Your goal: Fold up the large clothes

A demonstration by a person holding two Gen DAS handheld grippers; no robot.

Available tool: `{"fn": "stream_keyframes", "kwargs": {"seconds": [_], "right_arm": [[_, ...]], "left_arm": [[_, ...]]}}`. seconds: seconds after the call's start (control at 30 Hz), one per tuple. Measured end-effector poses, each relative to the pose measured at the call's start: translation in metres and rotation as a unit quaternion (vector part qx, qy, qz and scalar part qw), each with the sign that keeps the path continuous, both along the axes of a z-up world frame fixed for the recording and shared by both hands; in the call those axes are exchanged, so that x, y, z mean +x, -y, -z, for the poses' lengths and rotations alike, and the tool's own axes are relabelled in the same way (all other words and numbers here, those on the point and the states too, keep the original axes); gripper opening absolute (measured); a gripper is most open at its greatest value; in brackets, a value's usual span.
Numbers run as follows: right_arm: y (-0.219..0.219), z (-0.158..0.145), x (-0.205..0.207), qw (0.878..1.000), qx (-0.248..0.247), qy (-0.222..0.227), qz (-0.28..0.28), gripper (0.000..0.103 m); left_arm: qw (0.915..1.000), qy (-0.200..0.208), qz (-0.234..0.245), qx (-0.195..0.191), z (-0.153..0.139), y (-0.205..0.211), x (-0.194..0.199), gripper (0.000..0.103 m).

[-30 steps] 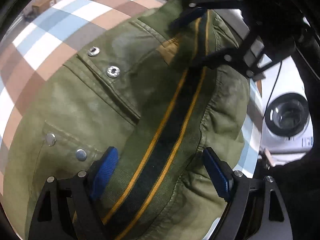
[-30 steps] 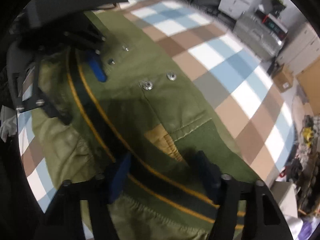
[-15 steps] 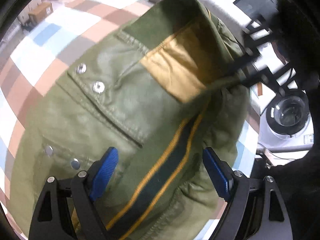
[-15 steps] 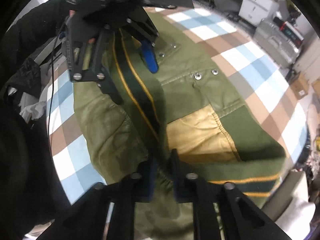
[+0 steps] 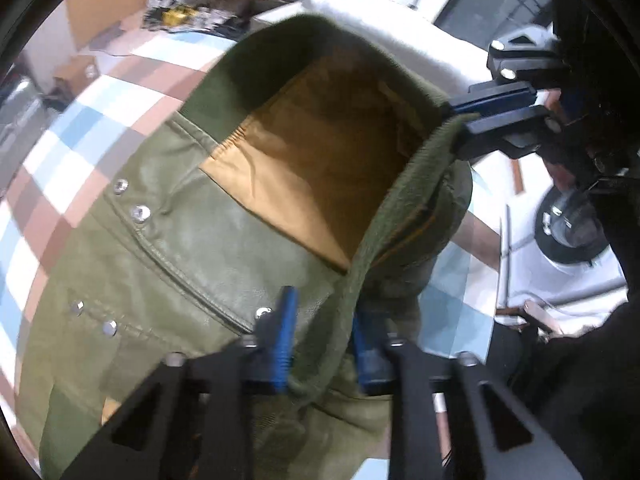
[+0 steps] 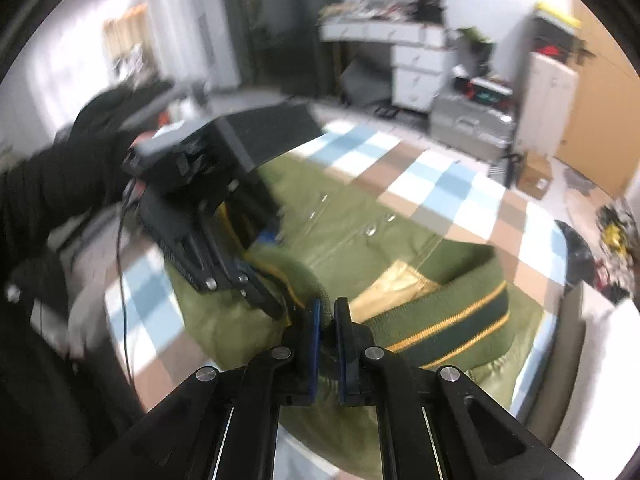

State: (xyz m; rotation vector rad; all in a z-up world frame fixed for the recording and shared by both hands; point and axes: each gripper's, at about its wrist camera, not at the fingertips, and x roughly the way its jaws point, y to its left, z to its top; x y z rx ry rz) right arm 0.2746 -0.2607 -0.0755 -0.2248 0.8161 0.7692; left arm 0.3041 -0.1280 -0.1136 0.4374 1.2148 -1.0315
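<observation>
**Two grips set, fold barely begun**

Left wrist view: the left gripper (image 5: 322, 334) is clamped on the ribbed hem (image 5: 404, 184) of the green jacket (image 5: 168, 264), lifting it so the tan lining (image 5: 312, 176) shows. The body rests on the checked cloth (image 5: 52, 168).

Right wrist view: the right gripper (image 6: 325, 334) pinches the striped hem (image 6: 452, 324) too. No completed fold shows; most folding seems left.
</observation>
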Motion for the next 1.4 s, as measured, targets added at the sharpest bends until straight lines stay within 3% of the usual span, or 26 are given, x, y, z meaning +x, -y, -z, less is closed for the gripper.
{"fn": "stream_keyframes", "kwargs": {"seconds": [0.13,0.37,0.5,0.67,0.77,0.83,0.87,1.07,1.1,1.17,1.23,1.3,1.4], "right_arm": [[0.008,-0.003,0.009,0.998,0.041,0.009,0.054,0.006],[0.008,-0.023,0.067,0.984,0.081,0.054,0.149,0.005],[0.010,-0.006,0.127,0.975,0.083,0.029,0.207,0.005],[0.018,0.072,0.197,0.961,0.064,-0.075,0.258,0.005],[0.021,0.115,0.212,0.953,0.042,-0.113,0.278,0.002],[0.025,0.125,0.214,0.952,0.042,-0.112,0.282,0.000],[0.026,0.124,0.213,0.951,0.041,-0.109,0.287,0.000],[0.023,0.115,0.207,0.955,0.030,-0.098,0.279,0.002],[0.024,0.110,0.202,0.954,0.036,-0.094,0.281,0.005],[0.024,0.098,0.195,0.956,0.058,-0.087,0.275,0.022],[0.020,0.079,0.181,0.961,0.071,-0.065,0.261,0.053],[0.009,0.058,0.164,0.969,0.066,-0.029,0.237,0.057],[-0.019,0.035,0.142,0.982,0.049,0.001,0.185,0.074]], "left_arm": [[0.9924,0.096,-0.045,0.064,-0.014,0.012,-0.018,0.009],[0.9724,0.159,-0.121,0.121,-0.046,0.028,0.017,0.005],[0.9662,0.163,-0.133,0.149,-0.030,0.039,0.057,0.005],[0.9716,0.104,-0.136,0.163,0.033,0.030,0.108,0.008],[0.9720,0.098,-0.138,0.163,0.059,0.022,0.123,0.028],[0.9710,0.109,-0.152,0.150,0.058,0.011,0.128,0.048],[0.9678,0.117,-0.165,0.151,0.054,0.006,0.130,0.066],[0.9455,0.158,-0.254,0.130,0.003,-0.066,0.117,0.069],[0.9444,0.158,-0.262,0.121,-0.004,-0.081,0.111,0.069],[0.9389,0.164,-0.278,0.118,-0.015,-0.113,0.096,0.069],[0.9315,0.166,-0.298,0.126,-0.021,-0.145,0.080,0.069],[0.9267,0.155,-0.317,0.130,-0.021,-0.168,0.073,0.069],[0.9214,0.134,-0.340,0.131,-0.011,-0.197,0.060,0.069]]}}
